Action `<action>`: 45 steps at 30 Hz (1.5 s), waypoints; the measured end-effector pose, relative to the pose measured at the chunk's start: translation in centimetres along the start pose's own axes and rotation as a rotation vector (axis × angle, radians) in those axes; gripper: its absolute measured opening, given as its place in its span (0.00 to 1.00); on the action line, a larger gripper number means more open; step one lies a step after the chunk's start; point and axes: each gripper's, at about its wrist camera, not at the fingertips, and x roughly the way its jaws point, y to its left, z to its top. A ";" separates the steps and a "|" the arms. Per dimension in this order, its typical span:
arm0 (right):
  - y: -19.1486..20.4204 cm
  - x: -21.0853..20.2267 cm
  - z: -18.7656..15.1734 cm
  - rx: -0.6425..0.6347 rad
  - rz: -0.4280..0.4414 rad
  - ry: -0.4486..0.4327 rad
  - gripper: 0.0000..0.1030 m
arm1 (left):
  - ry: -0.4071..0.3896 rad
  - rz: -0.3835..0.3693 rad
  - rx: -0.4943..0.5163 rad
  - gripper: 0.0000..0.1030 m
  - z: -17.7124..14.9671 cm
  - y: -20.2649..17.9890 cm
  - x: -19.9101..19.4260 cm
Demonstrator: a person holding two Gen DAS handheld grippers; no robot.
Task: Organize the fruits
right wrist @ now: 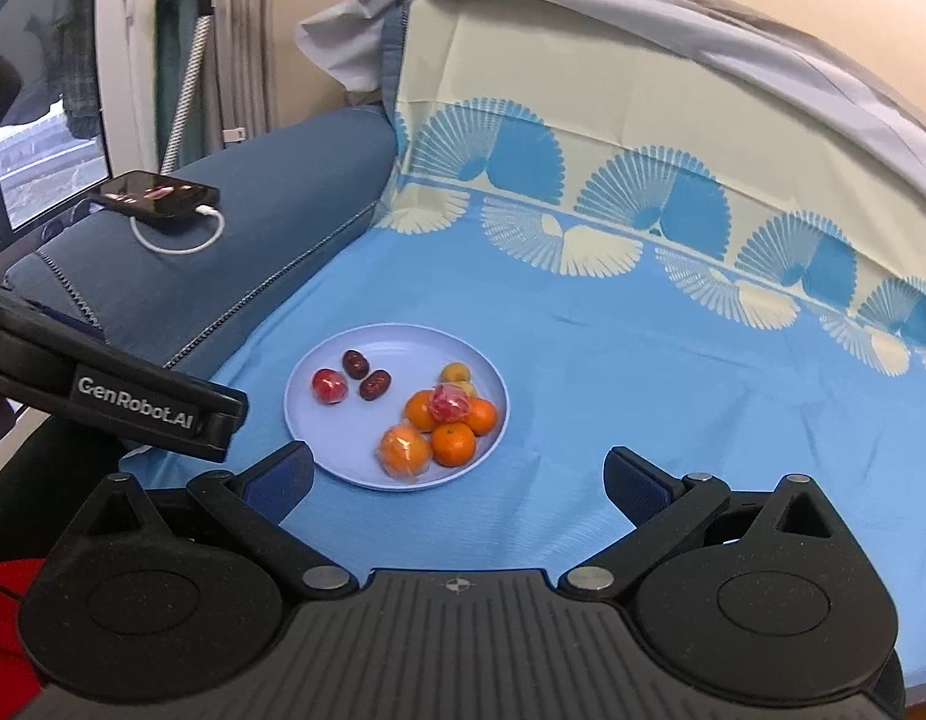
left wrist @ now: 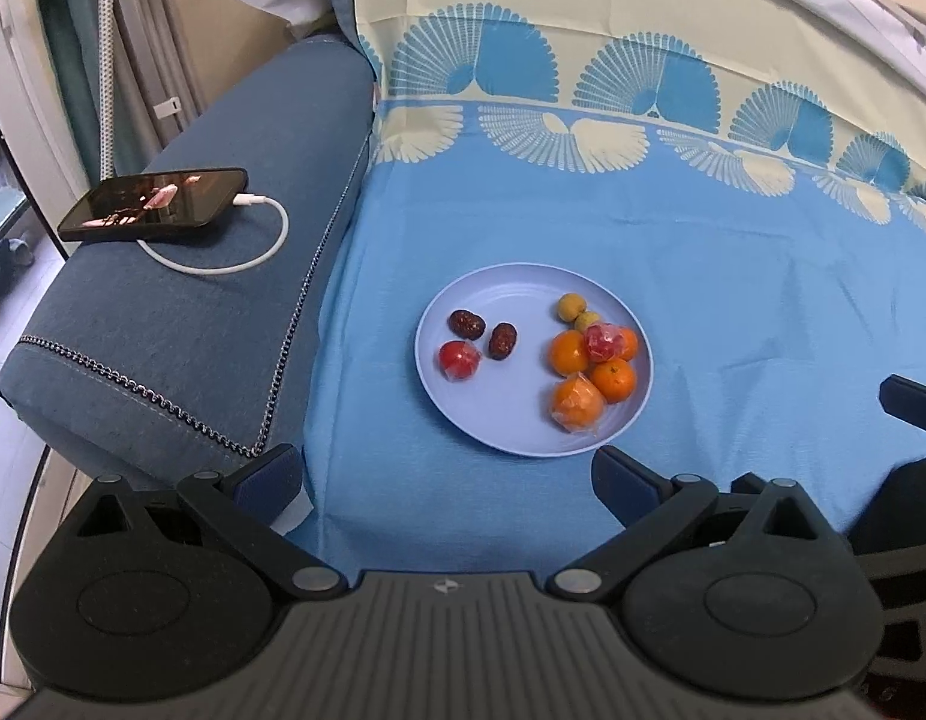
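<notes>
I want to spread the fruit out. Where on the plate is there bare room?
The plate is bare along its far rim and in the middle strip between the dates and the oranges. Its right half is crowded: oranges, two small yellow fruits and a wrapped red fruit touching.

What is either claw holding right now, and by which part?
Nothing is held. The left claw and the right claw are both open and bare, short of the plate; all the fruit lies on it.

Mixed fruits (left wrist: 589, 360) grouped on lilac plate (left wrist: 523, 438)
</notes>
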 end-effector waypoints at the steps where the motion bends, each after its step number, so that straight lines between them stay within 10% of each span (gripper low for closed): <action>1: 0.1 -0.1 0.0 -0.006 0.001 -0.003 0.99 | -0.002 -0.003 -0.004 1.00 -0.1 0.1 -0.2; 45: -0.4 0.2 -0.1 0.026 0.003 0.006 0.99 | 0.023 0.045 0.033 1.00 -0.3 -0.6 0.5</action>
